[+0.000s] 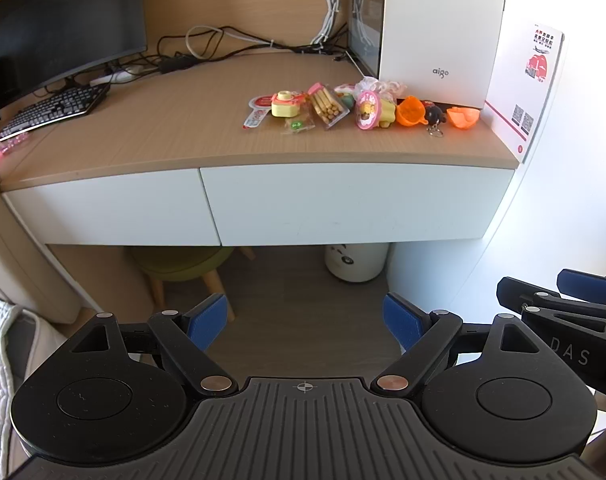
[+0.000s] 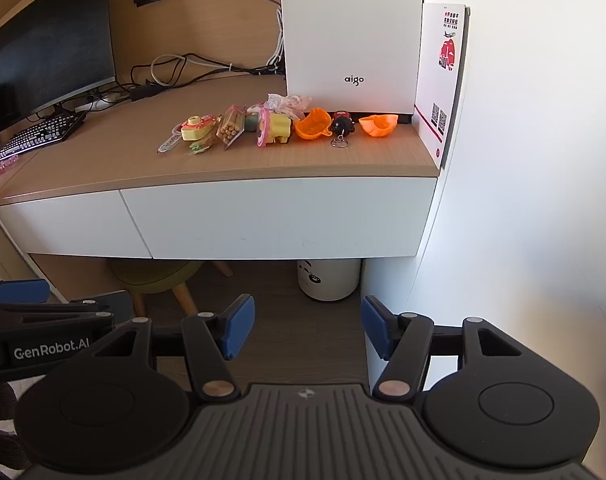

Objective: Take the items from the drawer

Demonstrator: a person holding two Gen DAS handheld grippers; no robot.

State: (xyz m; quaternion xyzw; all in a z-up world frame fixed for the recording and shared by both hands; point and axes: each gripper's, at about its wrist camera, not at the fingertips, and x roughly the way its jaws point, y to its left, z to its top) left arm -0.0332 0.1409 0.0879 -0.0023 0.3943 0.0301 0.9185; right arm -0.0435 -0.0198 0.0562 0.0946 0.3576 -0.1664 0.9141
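Two white drawer fronts sit closed under the wooden desk top; the right drawer (image 1: 351,204) (image 2: 279,220) faces both cameras. A row of small items lies on the desk: a yellow toy camera (image 1: 285,105) (image 2: 197,128), a packet of biscuit sticks (image 1: 328,106) (image 2: 230,127), a pink-and-yellow toy (image 1: 370,111) (image 2: 274,129), two orange cups (image 1: 411,111) (image 2: 313,125), a black keyring figure (image 1: 435,116) (image 2: 342,125). My left gripper (image 1: 305,322) hangs open, well back from the desk, nothing between its blue pads. My right gripper (image 2: 308,328) (image 1: 559,296) is open and empty beside it.
A white computer case (image 1: 439,28) (image 2: 351,32) and a leaflet stand at the desk's right end against the white wall. A monitor (image 1: 59,20), keyboard (image 1: 55,110) and cables fill the left and back. Under the desk are a green stool (image 1: 183,266) and a white bin (image 1: 357,262).
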